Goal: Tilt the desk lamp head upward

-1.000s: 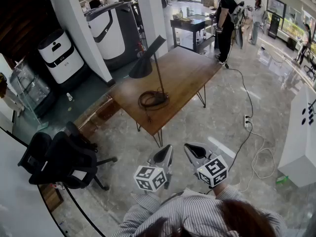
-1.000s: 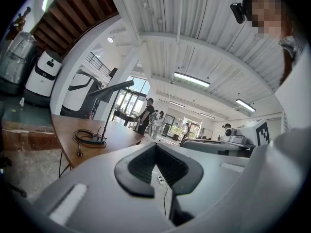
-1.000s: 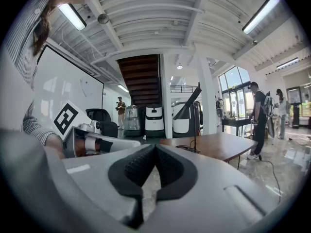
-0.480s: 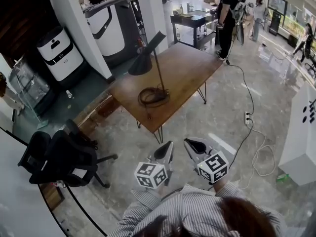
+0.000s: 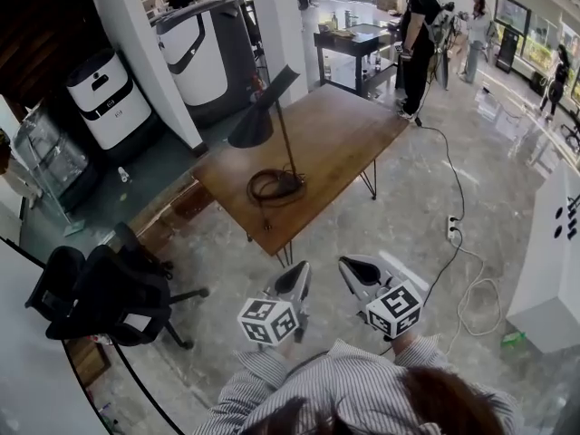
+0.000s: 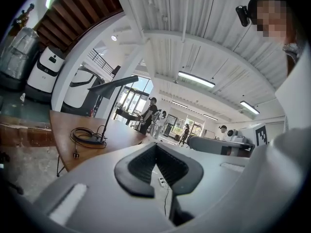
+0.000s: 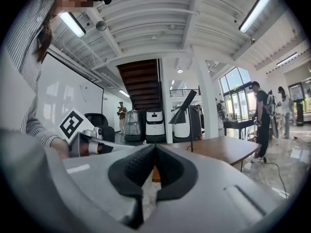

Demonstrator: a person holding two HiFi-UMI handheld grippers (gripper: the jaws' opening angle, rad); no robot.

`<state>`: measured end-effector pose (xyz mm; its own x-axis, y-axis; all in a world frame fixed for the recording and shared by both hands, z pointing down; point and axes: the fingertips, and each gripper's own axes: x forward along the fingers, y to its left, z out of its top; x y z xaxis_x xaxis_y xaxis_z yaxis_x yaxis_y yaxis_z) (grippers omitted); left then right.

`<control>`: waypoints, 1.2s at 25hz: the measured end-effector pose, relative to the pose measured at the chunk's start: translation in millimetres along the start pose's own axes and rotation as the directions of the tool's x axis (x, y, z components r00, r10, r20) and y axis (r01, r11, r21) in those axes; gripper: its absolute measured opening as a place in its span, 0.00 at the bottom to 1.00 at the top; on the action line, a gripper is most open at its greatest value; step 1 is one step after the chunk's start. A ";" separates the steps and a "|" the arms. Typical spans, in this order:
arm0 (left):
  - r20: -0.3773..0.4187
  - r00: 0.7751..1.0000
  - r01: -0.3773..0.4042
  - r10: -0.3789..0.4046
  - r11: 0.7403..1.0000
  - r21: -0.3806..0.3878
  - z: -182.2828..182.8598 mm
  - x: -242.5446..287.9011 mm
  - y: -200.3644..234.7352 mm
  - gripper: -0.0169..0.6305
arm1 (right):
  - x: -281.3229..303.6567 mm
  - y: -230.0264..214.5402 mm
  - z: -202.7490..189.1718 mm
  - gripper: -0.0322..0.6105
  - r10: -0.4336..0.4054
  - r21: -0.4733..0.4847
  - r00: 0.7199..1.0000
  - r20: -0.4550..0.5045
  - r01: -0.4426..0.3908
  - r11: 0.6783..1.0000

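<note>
The task has not begun in any physical sense: the desk lamp stands toward the near left part of the wooden desk, its dark cone head pointing down and its cord wound in a loose coil round the base. Both tools are held low in front of the person, over the stone floor and well apart from the desk. The left gripper has its fingers pressed together with nothing between them, and so does the right gripper; each gripper view shows the ridged pads meeting on empty air.

Judging from here, the main risk is the lamp itself. It looks top-heavy on a thin stem, so an upward shove on the head with nothing steadying the base could rock or slide the whole thing, and the coiled cord could drag along with it. Closed fingers nudging a sloped cone may also skid off (spreading them first to grip the rim seems safer). A floor cable trails right of the desk, a possible snag on the approach
</note>
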<state>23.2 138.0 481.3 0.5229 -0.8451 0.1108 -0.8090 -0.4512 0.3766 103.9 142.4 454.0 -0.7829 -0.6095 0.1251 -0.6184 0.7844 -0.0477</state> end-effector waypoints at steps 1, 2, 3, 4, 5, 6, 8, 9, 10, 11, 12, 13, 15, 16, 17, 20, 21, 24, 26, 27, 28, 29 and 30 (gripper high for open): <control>-0.001 1.000 -0.005 0.005 1.000 0.002 0.4 5.7 2.7 0.03 | 1.8 -5.8 0.2 0.05 0.004 -0.018 1.000 0.001 -0.004 1.000; -0.003 1.000 -0.012 0.012 1.000 0.007 0.6 11.2 5.7 0.03 | 4.3 -11.2 -0.2 0.05 0.008 -0.039 1.000 -0.002 -0.008 0.999; -0.005 1.000 -0.020 0.020 1.000 0.015 0.5 16.3 9.1 0.03 | 7.3 -15.9 -1.0 0.05 0.013 -0.061 1.000 -0.008 -0.013 0.998; -0.007 1.000 -0.028 0.028 0.999 0.023 0.3 21.3 12.6 0.03 | 10.4 -19.9 -2.4 0.05 0.018 -0.078 1.000 -0.017 -0.019 0.997; -0.008 0.999 -0.036 0.036 0.999 0.031 0.2 26.5 16.2 0.03 | 13.5 -23.4 -4.3 0.05 0.025 -0.090 0.999 -0.026 -0.027 0.996; -0.007 0.999 -0.044 0.044 0.998 0.039 0.6 32.2 20.0 0.03 | 17.1 -26.9 -6.5 0.05 0.033 -0.095 0.999 -0.035 -0.036 0.995; -0.002 0.998 -0.057 0.057 0.997 0.055 4.4 44.8 28.7 0.03 | 26.0 -34.2 -9.9 0.05 0.049 -0.096 0.998 -0.048 -0.053 0.994; 0.002 0.998 -0.061 0.061 0.996 0.063 7.7 51.6 34.1 0.03 | 31.6 -38.3 -10.7 0.05 0.053 -0.100 0.997 -0.050 -0.058 0.993; 0.007 0.998 -0.066 0.066 0.995 0.071 11.6 59.1 40.8 0.03 | 38.4 -43.2 -10.9 0.05 0.053 -0.109 0.997 -0.050 -0.058 0.992; 0.014 0.997 -0.071 0.070 0.994 0.080 16.4 67.0 48.9 0.03 | 46.9 -49.1 -10.5 0.05 0.049 -0.122 0.998 -0.050 -0.054 0.991; 0.020 0.997 -0.076 0.074 0.993 0.089 21.8 75.4 58.3 0.04 | 56.9 -55.8 -9.3 0.05 0.042 -0.138 0.998 -0.051 -0.049 0.989; 0.024 0.997 -0.079 0.077 0.992 0.097 27.4 84.0 68.3 0.06 | 67.8 -62.8 -7.2 0.05 0.034 -0.155 0.998 -0.052 -0.042 0.987; 0.024 0.997 -0.074 0.072 0.991 0.110 38.1 101.3 88.1 0.08 | 90.2 -76.0 0.3 0.05 0.017 -0.194 0.998 -0.053 -0.027 0.981; 0.021 0.998 -0.068 0.066 0.991 0.116 43.4 110.1 97.9 0.08 | 101.6 -82.3 5.8 0.05 0.008 -0.215 0.999 -0.050 -0.019 0.976; 0.018 0.998 -0.060 0.059 0.991 0.122 49.2 119.3 107.8 0.08 | 113.5 -89.2 11.8 0.05 -0.001 -0.233 0.999 -0.046 -0.010 0.972; 0.003 0.999 -0.045 0.045 0.990 0.133 67.8 147.0 137.5 0.10 | 150.8 -112.5 29.0 0.05 -0.028 -0.256 0.999 -0.036 0.018 0.967; -0.002 0.999 -0.040 0.040 0.990 0.134 73.2 156.4 146.7 0.11 | 163.1 -119.7 34.6 0.05 -0.032 -0.259 0.999 -0.035 0.022 0.966; -0.024 0.999 -0.018 0.022 0.989 0.145 84.4 185.7 172.2 0.13 | 199.8 -138.5 50.6 0.06 -0.043 -0.286 0.999 -0.031 0.032 0.958; -0.038 0.999 -0.005 0.012 0.987 0.160 90.3 204.6 188.9 0.14 | 222.5 -149.7 59.2 0.08 -0.058 -0.304 0.998 -0.028 0.047 0.952; -0.042 0.999 -0.002 0.009 0.986 0.165 92.8 213.2 196.8 0.15 | 232.1 -155.1 61.8 0.08 -0.064 -0.317 0.998 -0.026 0.052 0.947; -0.046 0.999 -0.002 0.010 0.986 0.169 94.9 221.3 204.4 0.16 | 240.2 -160.5 63.6 0.08 -0.070 -0.331 0.997 -0.025 0.058 0.942; -0.047 0.999 -0.006 0.015 0.985 0.172 97.0 229.2 211.9 0.18 | 247.1 -165.7 65.0 0.08 -0.077 -0.342 0.997 -0.025 0.064 0.937; -0.048 0.999 -0.013 0.021 0.985 0.174 99.4 237.0 219.0 0.20 | 253.0 -170.4 66.5 0.08 -0.084 -0.350 0.996 -0.026 0.069 0.934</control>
<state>-56.7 -189.6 498.6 0.5177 -0.8400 0.1624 -0.8500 -0.4835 0.2091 6.6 -153.1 427.9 -0.7263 -0.6698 0.1544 -0.6078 0.7308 0.3108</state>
